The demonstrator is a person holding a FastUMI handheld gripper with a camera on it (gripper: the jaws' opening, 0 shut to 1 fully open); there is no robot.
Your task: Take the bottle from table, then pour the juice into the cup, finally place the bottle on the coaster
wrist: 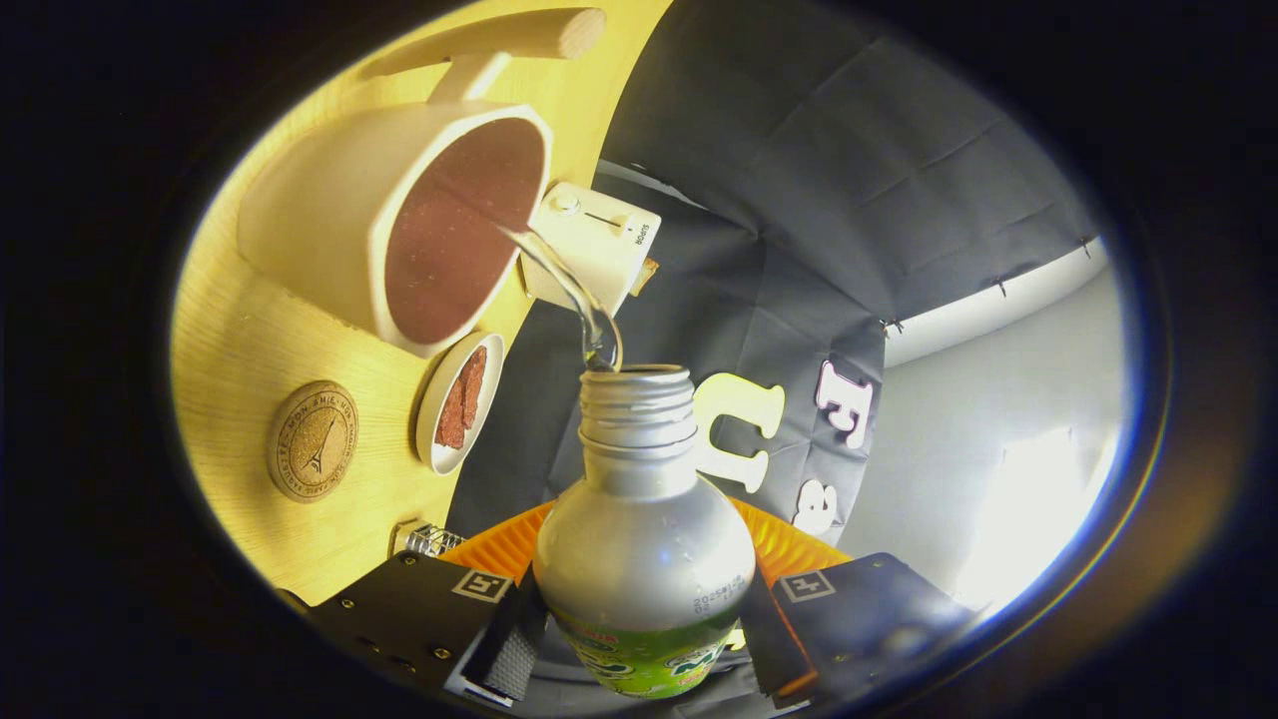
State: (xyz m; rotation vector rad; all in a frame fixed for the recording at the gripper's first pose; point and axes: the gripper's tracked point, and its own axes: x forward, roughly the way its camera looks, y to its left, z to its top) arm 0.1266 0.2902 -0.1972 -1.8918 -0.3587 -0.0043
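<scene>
Pouring under way: tool (639,639) clamps the bottle (644,559), both fingers (514,649) pressed on its lower body, one each side, jaws only as wide as the bottle. Bottle is silver metal with a green label at its base, cap off, threaded neck pointing forward away from the fingers. The whole view is rolled, so the desk (240,350) stands up along one side, light wood grain.

A thin clear stream (569,290) runs from the bottle mouth into the cup (399,220). The cup is cream outside, reddish-brown inside, and sits on the desk beyond the bottle neck. Its handle is on the side away from the tool. The stream enters at the cup's near rim.

The round cork coaster (313,440) lies flat on the desk, near the cup on the tool side, bare, with a tower drawing on its face. A small white dish (459,402) holding reddish-brown pieces sits between coaster and desk edge, just below the cup. A cream box with a knob (594,245) stands at the desk edge, behind the stream. A wooden peg (499,40) juts out past the cup. A small clear ribbed item (429,539) lies on the desk near the left finger; cannot tell what it is.
</scene>
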